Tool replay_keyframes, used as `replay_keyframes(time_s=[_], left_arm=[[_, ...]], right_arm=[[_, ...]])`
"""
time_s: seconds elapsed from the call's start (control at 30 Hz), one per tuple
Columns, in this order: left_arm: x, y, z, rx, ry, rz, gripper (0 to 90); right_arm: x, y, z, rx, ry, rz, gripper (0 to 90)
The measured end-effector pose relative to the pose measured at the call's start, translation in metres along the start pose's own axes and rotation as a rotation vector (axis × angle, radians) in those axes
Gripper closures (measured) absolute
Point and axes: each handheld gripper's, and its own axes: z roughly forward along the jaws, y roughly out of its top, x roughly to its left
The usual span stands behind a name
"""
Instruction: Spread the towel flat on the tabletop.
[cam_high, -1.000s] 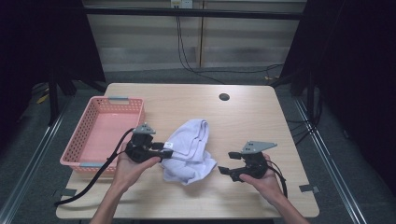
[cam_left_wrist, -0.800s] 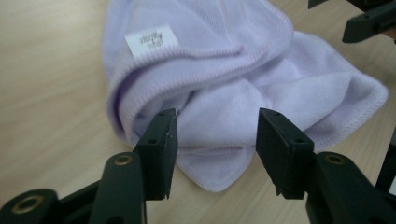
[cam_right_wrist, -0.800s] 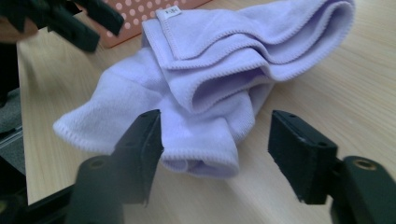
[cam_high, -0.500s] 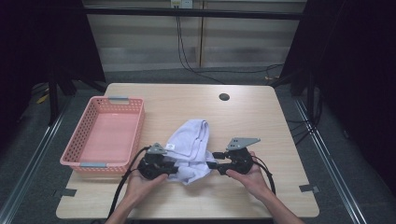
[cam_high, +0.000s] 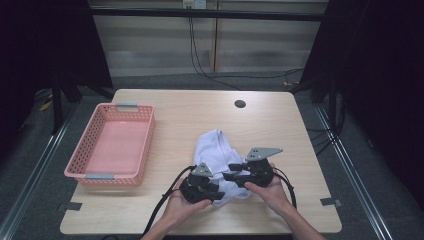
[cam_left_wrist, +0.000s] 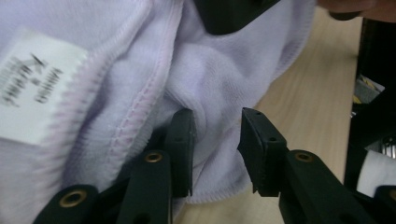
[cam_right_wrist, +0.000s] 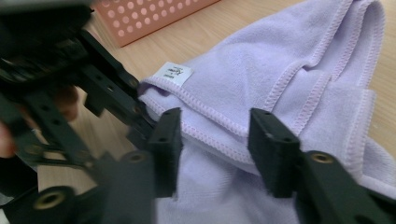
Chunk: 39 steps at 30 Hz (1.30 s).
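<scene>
Both claws sit at the near edge of the lilac towel (cam_high: 216, 150), bunched mid-tabletop (cam_high: 200, 107) right of the pink basket (cam_high: 112, 145). Left claw (cam_left_wrist: 215, 135) has just been opening, towel fold between jaws, pads not clamped. Right claw (cam_right_wrist: 214, 140) straddles a hemmed fold, part-open, no pinch.

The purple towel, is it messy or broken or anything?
Messy, not broken. The lilac towel lies bunched and unevenly folded near the table's front edge, with its white label showing. The pink basket sits neatly to its left. No tears or spills show.
</scene>
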Motion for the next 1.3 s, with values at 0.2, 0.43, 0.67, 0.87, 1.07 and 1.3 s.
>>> replay_keyframes(time_s=[0.2,0.43,0.67,0.87,1.07,1.3], left_arm=[[0.017,0.005,-0.053,-0.146,0.031,-0.004,61.3],[0.051,0.007,-0.042,-0.14,0.088,-0.026,50.0],[0.047,0.004,-0.026,-0.095,0.028,-0.033,72.9],[0.046,0.007,-0.037,-0.192,-0.12,-0.058,79.4],[0.044,0.008,-0.032,-0.225,-0.135,-0.09,73.2],[0.04,0.012,-0.03,-0.216,-0.073,-0.072,83.6]], right_arm=[[-0.001,-0.008,0.008,0.051,-0.019,-0.014,37.6],[-0.007,-0.012,0.021,0.085,-0.039,0.002,35.6],[-0.008,-0.016,0.027,0.096,-0.048,-0.005,34.3],[-0.01,-0.016,0.023,0.083,-0.004,0.021,30.9],[0.0,-0.003,0.013,0.038,0.083,0.008,29.9],[0.002,-0.009,0.032,0.099,0.07,0.023,33.6]])
